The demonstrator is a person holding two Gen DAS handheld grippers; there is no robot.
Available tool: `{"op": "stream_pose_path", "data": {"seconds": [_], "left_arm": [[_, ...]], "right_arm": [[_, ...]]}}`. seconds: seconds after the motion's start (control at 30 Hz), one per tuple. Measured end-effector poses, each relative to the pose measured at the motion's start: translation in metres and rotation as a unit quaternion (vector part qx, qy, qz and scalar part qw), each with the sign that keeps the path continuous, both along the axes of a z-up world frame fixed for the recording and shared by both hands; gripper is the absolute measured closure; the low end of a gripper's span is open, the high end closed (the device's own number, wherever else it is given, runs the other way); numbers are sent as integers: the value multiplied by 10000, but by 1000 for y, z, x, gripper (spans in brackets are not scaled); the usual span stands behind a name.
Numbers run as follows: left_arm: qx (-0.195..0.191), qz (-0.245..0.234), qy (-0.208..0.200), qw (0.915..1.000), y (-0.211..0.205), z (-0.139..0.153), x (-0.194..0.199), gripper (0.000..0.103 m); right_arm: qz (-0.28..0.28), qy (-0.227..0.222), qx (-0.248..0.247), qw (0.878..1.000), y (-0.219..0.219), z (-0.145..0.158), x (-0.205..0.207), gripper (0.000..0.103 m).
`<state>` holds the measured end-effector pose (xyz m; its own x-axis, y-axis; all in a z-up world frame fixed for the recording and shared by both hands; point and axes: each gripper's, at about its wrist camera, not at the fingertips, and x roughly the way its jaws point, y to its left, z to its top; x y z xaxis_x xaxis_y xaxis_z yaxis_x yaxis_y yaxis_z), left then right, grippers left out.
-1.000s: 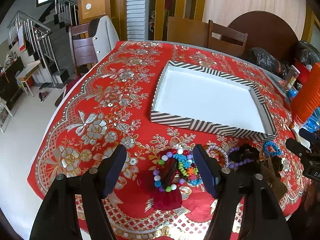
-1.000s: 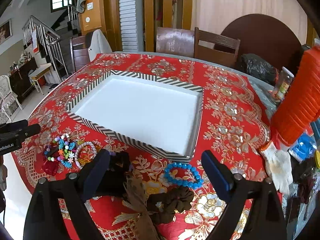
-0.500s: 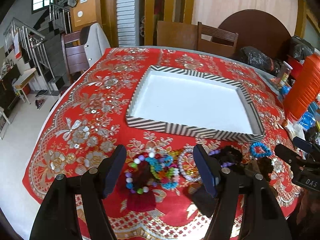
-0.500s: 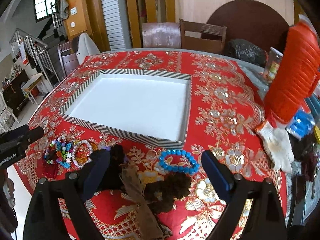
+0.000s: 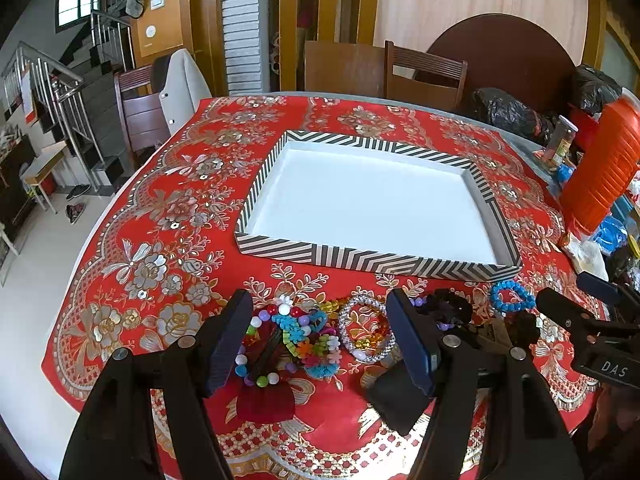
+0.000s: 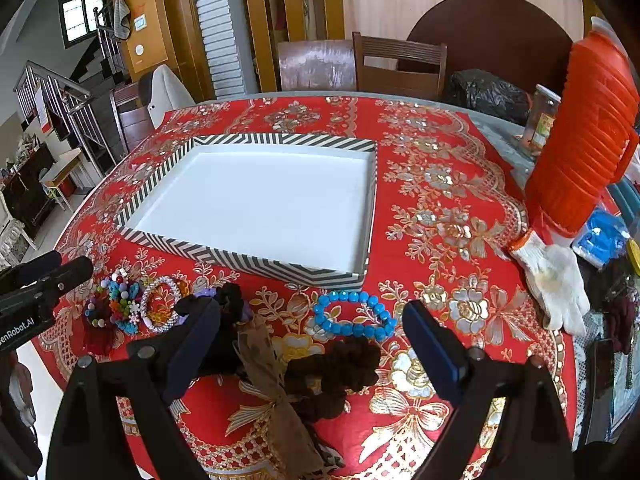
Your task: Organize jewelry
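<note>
Left wrist view: left gripper (image 5: 320,336) is hovering with fingers spread over the multicoloured bead bracelets (image 5: 288,336); the silver bracelet (image 5: 366,334) is lying inside its right finger; right gripper (image 6: 312,340), also spread, is framing the blue bead bracelet (image 6: 354,314); the striped tray (image 5: 496,216) is sitting farther right in frame than a second ago.

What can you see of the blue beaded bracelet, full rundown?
The blue beaded bracelet is a closed loop of round, glossy bright-blue beads, plastic by the look, lying flat on the red floral tablecloth. It sits just in front of the striped tray's near corner, outside it, apart from the dark brown scrunchie. The open right gripper hovers near; nothing grips it.
</note>
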<state>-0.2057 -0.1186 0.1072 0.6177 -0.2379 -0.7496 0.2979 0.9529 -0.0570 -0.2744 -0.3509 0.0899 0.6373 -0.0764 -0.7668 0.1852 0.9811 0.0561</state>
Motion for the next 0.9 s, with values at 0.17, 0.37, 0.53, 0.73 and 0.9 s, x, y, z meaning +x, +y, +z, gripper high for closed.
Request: {"op": "stream_pose_path", "data": {"seconds": [0.17,0.37,0.53,0.73,0.9], "left_arm": [[-12,-9,9,10000,-2,0,-1,34],[-15,-12,18,10000,-3,0,-1,34],[-4,-15,53,10000,-3,-3,-1,34],[-17,7,103,9999,-1,-6,1,34],[-40,-10,207,9998,4,-11,5,34]], "right_arm": [[-6,3,-24,10000,0,0,0,8],[4,15,4,10000,0,0,0,8],[19,38,16,10000,1,-1,0,8],[23,49,11,10000,1,-2,1,8],[64,95,30,9999,1,-5,4,8]]}}
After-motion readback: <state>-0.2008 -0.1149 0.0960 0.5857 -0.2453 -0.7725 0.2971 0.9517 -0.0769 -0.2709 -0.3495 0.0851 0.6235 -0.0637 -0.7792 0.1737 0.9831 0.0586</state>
